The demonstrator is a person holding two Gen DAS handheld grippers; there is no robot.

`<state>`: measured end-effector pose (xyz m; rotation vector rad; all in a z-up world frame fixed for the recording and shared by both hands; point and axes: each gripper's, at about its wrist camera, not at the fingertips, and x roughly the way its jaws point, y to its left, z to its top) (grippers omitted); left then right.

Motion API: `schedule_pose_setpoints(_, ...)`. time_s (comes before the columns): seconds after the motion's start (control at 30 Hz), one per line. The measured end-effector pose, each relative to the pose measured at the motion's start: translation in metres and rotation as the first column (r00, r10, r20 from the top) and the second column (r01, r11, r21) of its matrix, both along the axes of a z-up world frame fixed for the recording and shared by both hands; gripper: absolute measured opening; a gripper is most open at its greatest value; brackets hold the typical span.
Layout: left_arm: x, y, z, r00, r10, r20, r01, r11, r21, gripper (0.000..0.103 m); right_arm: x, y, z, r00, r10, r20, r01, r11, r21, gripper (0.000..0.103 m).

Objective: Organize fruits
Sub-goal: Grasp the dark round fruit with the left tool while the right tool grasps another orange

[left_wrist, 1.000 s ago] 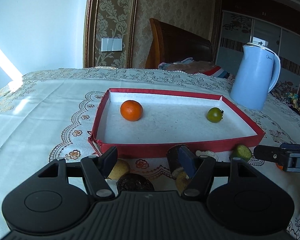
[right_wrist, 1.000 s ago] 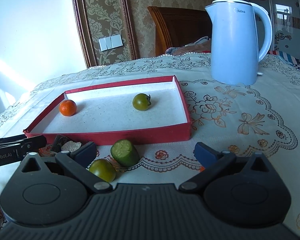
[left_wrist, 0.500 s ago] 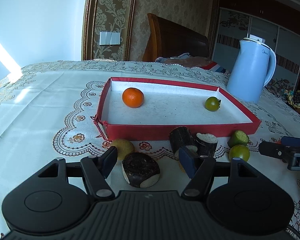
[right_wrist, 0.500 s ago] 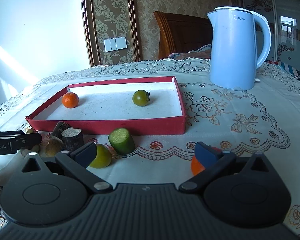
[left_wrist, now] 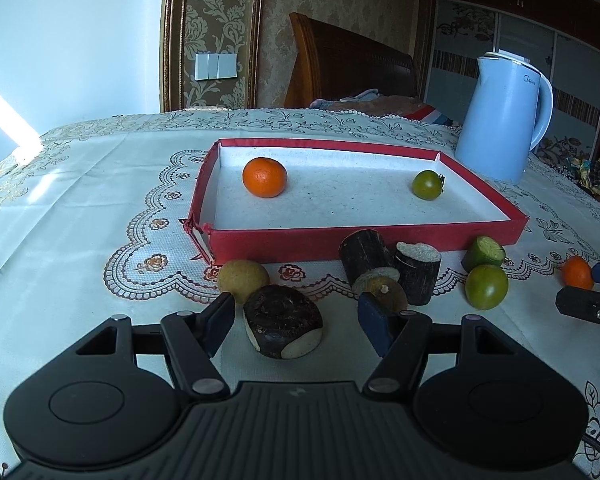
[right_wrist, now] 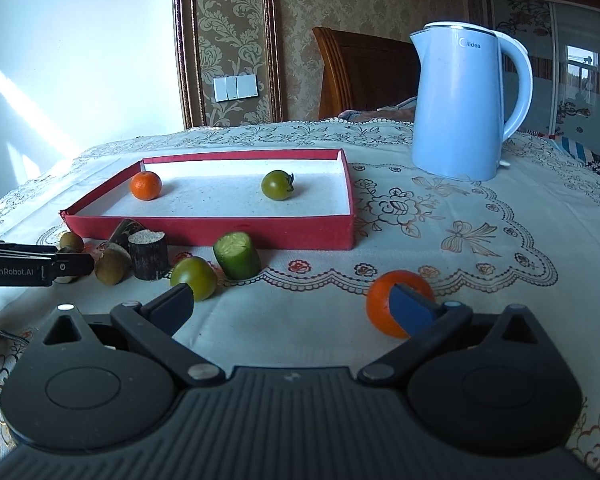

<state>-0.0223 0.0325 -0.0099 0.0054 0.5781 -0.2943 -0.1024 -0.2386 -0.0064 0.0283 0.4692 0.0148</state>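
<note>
Left wrist view: the left gripper (left_wrist: pixel 296 320) has drawn back, fingers released around a dark fruit piece (left_wrist: pixel 283 327). Right wrist view: the right gripper (right_wrist: pixel 296 306) also retreated, fingers spread, the loose orange (right_wrist: pixel 396 303) now beside one finger

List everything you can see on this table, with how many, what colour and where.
Tray: one, red with white floor, mid-table.
Tangerines: two, orange; one in the tray, one on the cloth by the right gripper.
Green tomatoes: two; one in the tray, one in front of it.
Cucumber piece: one, green, before the tray wall.
Dark cut stalk pieces: three, near the left gripper, e.g..
Small yellowish-brown fruits: at least two, e.g..
Kettle: one, light blue, behind the tray on the right.
Tablecloth: white, embroidered.
Left gripper: open.
Right gripper: open.
</note>
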Motion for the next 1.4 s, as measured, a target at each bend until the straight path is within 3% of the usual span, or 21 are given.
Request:
schedule_pose_setpoints(0.2,0.003,-0.001,-0.002,1.000,0.008,-0.017,-0.008,1.000,0.012,0.068,-0.001,-0.022,0.000,0.998,-0.067,-0.004,0.067,0.998,0.015,0.103)
schedule_pose_setpoints(0.43,0.003,-0.005,-0.003,1.000,0.002,-0.022,-0.001,0.999,0.041,0.068,0.016,-0.048,-0.007,0.990,-0.110,-0.093,0.121,0.985,0.121,0.103)
schedule_pose_setpoints(0.67,0.003,-0.011,-0.004,1.000,0.003,-0.020,-0.001,0.997,0.078,0.068,0.023,-0.046,-0.008,0.983,-0.147,-0.114,0.155,0.986,0.062,0.102)
schedule_pose_setpoints(0.73,0.003,-0.011,-0.005,1.000,0.003,-0.020,-0.001,0.997,0.080,0.068,0.026,-0.046,-0.008,0.983,-0.146,-0.116,0.153,0.987,0.053,0.094)
schedule_pose_setpoints(0.97,0.002,-0.011,-0.005,1.000,-0.001,-0.019,0.002,0.997,0.073,0.068,0.033,-0.047,-0.009,0.981,-0.138,-0.139,0.147,0.988,0.055,0.081)
schedule_pose_setpoints(1.03,0.002,-0.011,-0.005,1.000,-0.004,-0.018,0.005,0.997,0.076,0.068,0.034,-0.044,-0.009,0.980,-0.143,-0.136,0.149,0.988,0.033,0.064)
schedule_pose_setpoints(1.2,0.000,-0.010,-0.004,1.000,-0.017,-0.020,0.018,0.997,0.073,0.068,0.037,-0.042,-0.009,0.981,-0.149,-0.128,0.150,0.989,0.000,0.042)
schedule_pose_setpoints(1.4,-0.002,-0.013,-0.005,1.000,-0.017,-0.014,0.018,0.994,0.111,0.067,0.036,-0.043,-0.009,0.982,-0.146,-0.123,0.147,0.989,-0.001,0.041)
